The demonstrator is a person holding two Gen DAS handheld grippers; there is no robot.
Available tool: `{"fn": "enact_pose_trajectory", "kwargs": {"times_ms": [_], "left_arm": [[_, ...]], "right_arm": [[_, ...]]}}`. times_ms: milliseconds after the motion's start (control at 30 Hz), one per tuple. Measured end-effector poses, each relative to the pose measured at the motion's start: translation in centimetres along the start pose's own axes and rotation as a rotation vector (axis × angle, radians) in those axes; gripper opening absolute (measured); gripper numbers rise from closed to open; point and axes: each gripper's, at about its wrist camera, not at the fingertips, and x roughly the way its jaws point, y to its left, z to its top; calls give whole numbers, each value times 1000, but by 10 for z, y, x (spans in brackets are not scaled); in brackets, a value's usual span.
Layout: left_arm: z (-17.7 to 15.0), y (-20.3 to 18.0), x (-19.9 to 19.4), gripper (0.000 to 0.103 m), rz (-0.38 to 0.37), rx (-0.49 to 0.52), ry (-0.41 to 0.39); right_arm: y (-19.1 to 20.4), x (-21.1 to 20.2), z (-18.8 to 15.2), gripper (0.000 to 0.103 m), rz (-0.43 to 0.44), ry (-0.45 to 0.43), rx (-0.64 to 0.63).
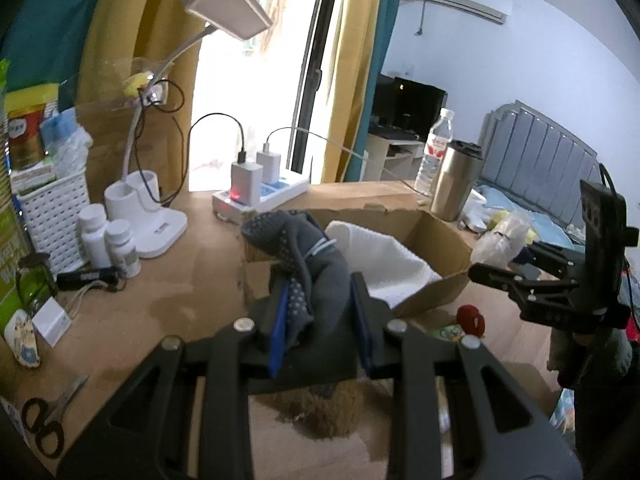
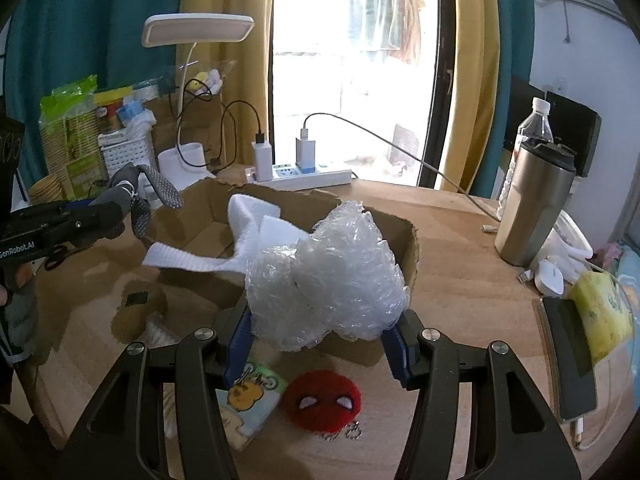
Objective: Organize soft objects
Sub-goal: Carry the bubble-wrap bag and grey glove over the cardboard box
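Observation:
My left gripper [image 1: 320, 312] is shut on a bundle of grey dotted socks [image 1: 308, 264] and holds it above the near left edge of an open cardboard box [image 1: 436, 236]. A white foam sheet [image 1: 380, 256] lies in the box. My right gripper [image 2: 320, 336] is shut on a wad of clear bubble wrap [image 2: 340, 276] at the near wall of the box [image 2: 412, 248], over the white foam [image 2: 256, 236]. The left gripper with the socks [image 2: 132, 196] shows at the left of the right wrist view. A red Spider-Man plush [image 2: 322, 400] lies on the table below.
On the wooden table stand a desk lamp [image 1: 160, 216], a power strip [image 2: 312, 174], a steel tumbler [image 2: 532, 208], a water bottle [image 1: 436, 148], pill bottles [image 1: 108, 244] and a white basket [image 1: 52, 212]. Scissors [image 1: 48, 416] lie near left. A phone [image 2: 572, 356] and tissues [image 2: 600, 312] lie right.

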Motion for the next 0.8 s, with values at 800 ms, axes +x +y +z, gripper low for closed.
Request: {"fn": "enact_pose_trajectory", "kwargs": {"times_ms": [800], "left_arm": [[9, 11, 53, 31, -17, -21, 2]], "right_arm": [[-26, 36, 12, 59, -17, 16, 29]]}}
